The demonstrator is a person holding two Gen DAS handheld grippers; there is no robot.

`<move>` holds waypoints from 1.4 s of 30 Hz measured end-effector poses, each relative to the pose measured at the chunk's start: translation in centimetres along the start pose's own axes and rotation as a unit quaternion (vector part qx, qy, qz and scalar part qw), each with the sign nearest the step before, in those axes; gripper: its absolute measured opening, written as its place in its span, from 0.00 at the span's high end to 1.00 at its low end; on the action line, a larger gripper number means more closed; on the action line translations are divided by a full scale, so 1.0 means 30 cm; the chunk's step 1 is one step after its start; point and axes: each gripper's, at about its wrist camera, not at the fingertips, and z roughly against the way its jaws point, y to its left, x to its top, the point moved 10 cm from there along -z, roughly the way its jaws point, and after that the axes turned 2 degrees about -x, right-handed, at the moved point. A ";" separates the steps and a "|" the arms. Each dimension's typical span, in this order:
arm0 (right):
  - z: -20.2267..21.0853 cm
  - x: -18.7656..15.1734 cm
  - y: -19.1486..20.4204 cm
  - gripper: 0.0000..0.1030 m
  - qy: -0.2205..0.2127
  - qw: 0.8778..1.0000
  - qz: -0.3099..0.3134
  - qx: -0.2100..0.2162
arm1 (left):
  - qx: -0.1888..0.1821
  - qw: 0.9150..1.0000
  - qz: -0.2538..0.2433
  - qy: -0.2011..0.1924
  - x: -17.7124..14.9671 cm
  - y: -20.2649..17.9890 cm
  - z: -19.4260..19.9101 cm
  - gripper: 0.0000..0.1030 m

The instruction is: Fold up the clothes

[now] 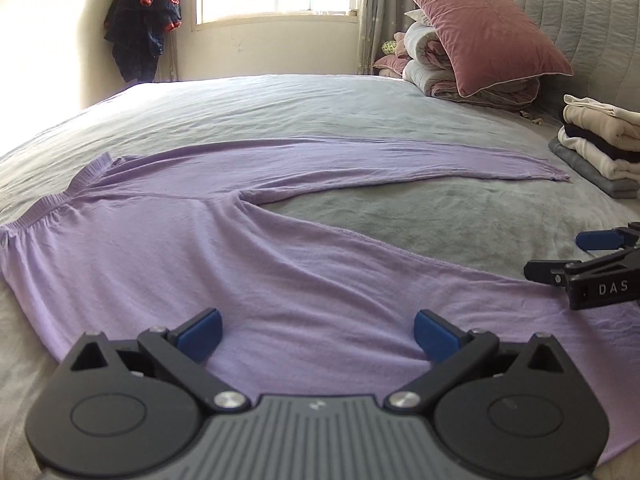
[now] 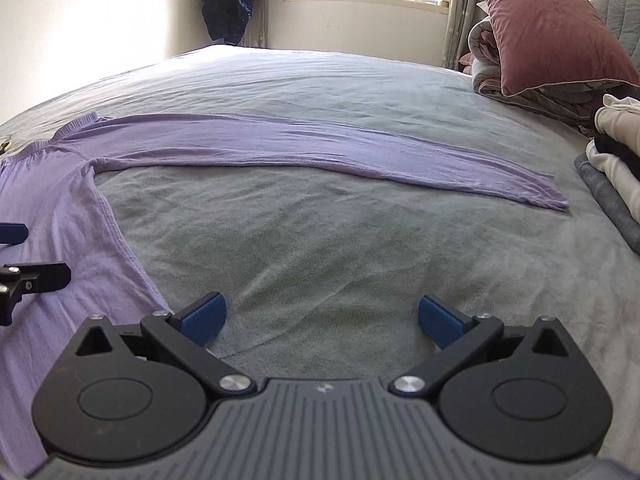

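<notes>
The bed (image 2: pixel 320 92) carries lilac leggings (image 1: pixel 168 248) spread flat, long axis left to right, waistband at left. The left gripper (image 1: pixel 316 334), jaws apart and empty, hovers over the near leg; the right gripper (image 2: pixel 322 322), likewise apart, hangs over bare cover beside it.

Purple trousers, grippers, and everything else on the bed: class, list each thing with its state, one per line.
Purple trousers: spread flat, unfolded, legs apart.
Left gripper: open, fingers over the trousers, holding nothing.
Right gripper: open, over bare bed cover, holding nothing.
Stack of clothes: folded, piled.
Pink pillow: leaning on rolled bedding.
Bed cover: lightly wrinkled.
</notes>
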 end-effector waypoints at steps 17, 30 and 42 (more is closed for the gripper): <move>0.003 -0.002 -0.001 0.00 0.000 1.000 -0.001 0.000 | 0.015 1.000 0.005 0.026 -0.039 0.014 0.083 0.00; 0.003 -0.002 -0.001 0.00 0.000 1.000 -0.001 0.000 | 0.009 0.998 0.046 0.028 0.004 0.053 0.077 0.00; 0.003 -0.002 -0.001 0.00 0.000 1.000 -0.001 0.000 | 0.050 0.991 0.121 -0.005 0.219 0.204 0.023 0.01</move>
